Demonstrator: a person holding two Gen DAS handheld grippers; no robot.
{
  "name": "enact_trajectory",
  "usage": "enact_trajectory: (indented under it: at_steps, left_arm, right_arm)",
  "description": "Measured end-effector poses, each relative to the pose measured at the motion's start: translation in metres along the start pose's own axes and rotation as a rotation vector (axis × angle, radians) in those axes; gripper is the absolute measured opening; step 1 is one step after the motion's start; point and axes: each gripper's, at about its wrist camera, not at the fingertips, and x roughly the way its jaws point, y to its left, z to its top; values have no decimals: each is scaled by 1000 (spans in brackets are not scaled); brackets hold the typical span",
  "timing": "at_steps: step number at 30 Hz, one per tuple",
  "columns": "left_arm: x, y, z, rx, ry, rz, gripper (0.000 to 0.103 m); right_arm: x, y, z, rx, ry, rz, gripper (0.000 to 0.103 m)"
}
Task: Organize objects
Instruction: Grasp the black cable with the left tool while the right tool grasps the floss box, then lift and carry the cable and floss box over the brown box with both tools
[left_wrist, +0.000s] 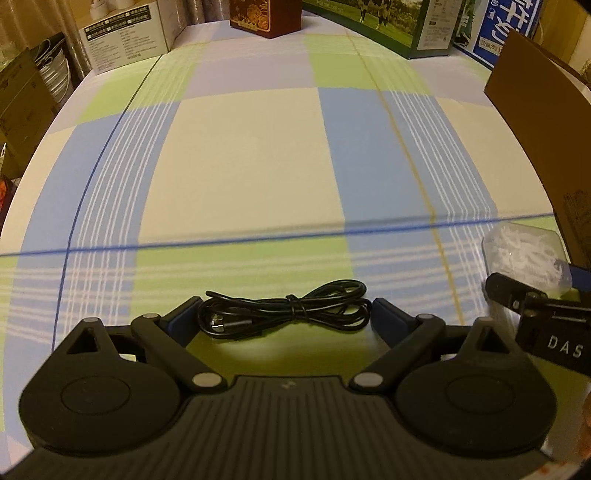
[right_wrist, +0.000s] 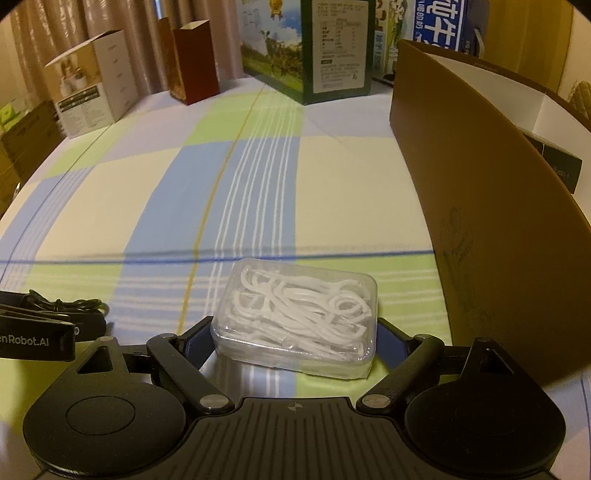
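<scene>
The left gripper (left_wrist: 286, 314) hangs low over the checked blue, green and cream cloth (left_wrist: 251, 155) covering the surface, its jaws spread wide and released. Between them lies the coiled black cable (left_wrist: 284, 314), bundled with a tie at its middle, flat on a green patch near the surface's near edge; the blue pads flank its two ends, and contact cannot be told.

The right gripper (right_wrist: 293, 339) is just beside the left, toward the right edge, jaws likewise spread. Between them sits the clear plastic box of white floss picks (right_wrist: 295, 317), flat on the cloth. Its near-left corner lies against the left pad, while the right pad stands a little apart from it, so the box is not clamped.

A tall brown cardboard panel (right_wrist: 480, 206) stands upright along the right edge, near the floss box. At the far edge stand a green printed carton (right_wrist: 310, 51), a dark red box (right_wrist: 194, 61) and a white open box (right_wrist: 92, 85).
</scene>
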Motion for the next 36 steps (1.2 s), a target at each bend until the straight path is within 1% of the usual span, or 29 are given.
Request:
enact_trajectory:
  at_steps: [7, 13, 18, 22, 27, 32, 36]
  left_arm:
    - [-17, -3, -28, 17, 10, -8, 94]
    - [-32, -11, -54, 37, 12, -18, 94]
    - [-44, -22, -73, 57, 18, -30, 94]
    - [-52, -37, -89, 77, 25, -45, 94]
    - [-61, -57, -103, 107, 30, -61, 94]
    - [-64, -65, -106, 102, 40, -58, 94]
    - [-65, -68, -106, 89, 43, -43, 94]
  right_arm:
    - [-19, -5, -19, -46, 35, 34, 86]
    - [-44, -18, -47, -131, 69, 87, 86]
    - [-67, -34, -72, -187, 111, 119, 86]
    - [-80, -44, -84, -212, 144, 134, 86]
    - [-86, -49, -87, -223, 162, 140, 86]
    - [-87, -48, -85, -187, 147, 146, 92]
    - [-83, -47, -79, -165, 145, 123, 92]
